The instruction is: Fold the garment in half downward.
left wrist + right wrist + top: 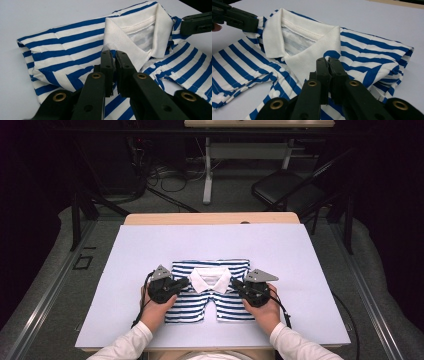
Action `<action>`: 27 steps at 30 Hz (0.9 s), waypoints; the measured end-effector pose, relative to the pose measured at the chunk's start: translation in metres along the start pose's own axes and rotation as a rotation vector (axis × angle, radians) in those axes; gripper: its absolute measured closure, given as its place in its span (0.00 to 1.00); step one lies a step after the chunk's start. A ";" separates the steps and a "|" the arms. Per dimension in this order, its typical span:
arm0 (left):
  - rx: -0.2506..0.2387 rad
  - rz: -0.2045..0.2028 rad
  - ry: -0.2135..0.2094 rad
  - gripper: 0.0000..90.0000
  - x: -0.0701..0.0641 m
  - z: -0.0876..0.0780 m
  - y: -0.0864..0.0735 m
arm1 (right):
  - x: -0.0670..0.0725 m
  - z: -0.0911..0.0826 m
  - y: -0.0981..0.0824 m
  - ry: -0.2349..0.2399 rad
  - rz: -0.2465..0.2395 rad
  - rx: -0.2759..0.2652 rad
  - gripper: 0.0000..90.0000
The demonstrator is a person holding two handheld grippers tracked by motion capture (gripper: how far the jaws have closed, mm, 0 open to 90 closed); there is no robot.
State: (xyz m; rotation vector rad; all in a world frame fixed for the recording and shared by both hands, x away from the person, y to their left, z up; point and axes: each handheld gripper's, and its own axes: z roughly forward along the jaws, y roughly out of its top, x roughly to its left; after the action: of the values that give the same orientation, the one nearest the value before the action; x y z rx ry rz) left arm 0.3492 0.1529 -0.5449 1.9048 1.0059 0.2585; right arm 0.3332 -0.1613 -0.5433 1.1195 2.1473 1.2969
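Sleeves and forearms sit nearest me at the bottom of the high view, so starting there and going left to right. Left claw (184, 282) is clenched, jaws pressed together over the shirt's folded left side just below the collar; in its own view I can't tell if any cloth is pinched between the tips, so calling it closed, no confirmed hold. Striped polo shirt (210, 292) lies flat on the lavender counter (300, 265), centred on the near half, both sides already folded in toward the middle. White collar (210, 279) points away from me, hem toward me, so the long axis runs near to far; a notch gapes at the middle of the hem edge. Right claw (236, 285) mirrors the left: clenched, tips over the right folded side beside the collar, hold likewise unconfirmed. Handling, my read: light, limp knit, no stiffness, will drape and unfold if lifted from one point. Collar is the firmest part but pulling there would skew the folds. I'd pinch through the doubled layers at both shoulder edges, symmetric, and move both hands together. Mat looks smooth, so expect the cloth to slide rather than snag.
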 end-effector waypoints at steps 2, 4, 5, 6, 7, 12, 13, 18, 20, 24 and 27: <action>-0.002 -0.002 -0.002 0.95 -0.001 -0.001 -0.001 | 0.000 -0.001 -0.001 0.003 0.003 -0.002 0.97; 0.000 0.000 -0.005 0.95 -0.001 -0.001 -0.002 | 0.001 -0.002 -0.002 0.003 0.007 0.004 0.97; 0.004 0.006 -0.008 0.95 -0.001 -0.002 -0.003 | 0.001 -0.002 -0.003 0.005 0.006 0.003 0.97; 0.006 0.005 -0.009 0.95 -0.001 -0.002 -0.003 | 0.002 -0.002 -0.004 0.005 0.002 0.005 0.97; 0.005 0.003 -0.011 0.95 -0.002 -0.002 -0.004 | 0.002 -0.003 -0.004 0.004 -0.002 0.008 0.97; 0.012 0.003 -0.013 0.95 -0.003 -0.003 -0.007 | 0.003 -0.004 -0.007 0.010 -0.004 0.012 0.97; 0.014 0.004 -0.014 0.95 -0.004 -0.003 -0.007 | 0.003 -0.005 -0.007 0.013 0.000 0.015 0.97; 0.016 -0.002 -0.022 0.95 -0.005 -0.005 -0.010 | 0.004 -0.007 -0.010 0.023 0.004 0.021 0.97; 0.021 -0.006 -0.028 0.94 -0.006 -0.007 -0.011 | 0.005 -0.008 -0.011 0.026 0.006 0.023 0.97; 0.022 -0.010 -0.032 0.94 -0.008 -0.008 -0.013 | 0.006 -0.009 -0.012 0.031 0.011 0.026 0.97; 0.028 -0.015 -0.032 0.94 -0.008 -0.008 -0.015 | 0.006 -0.011 -0.013 0.034 0.017 0.031 0.97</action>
State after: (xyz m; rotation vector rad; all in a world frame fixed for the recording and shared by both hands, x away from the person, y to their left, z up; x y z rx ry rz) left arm 0.3318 0.1558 -0.5505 1.9201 1.0061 0.2055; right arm 0.3170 -0.1659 -0.5491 1.1385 2.1936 1.3033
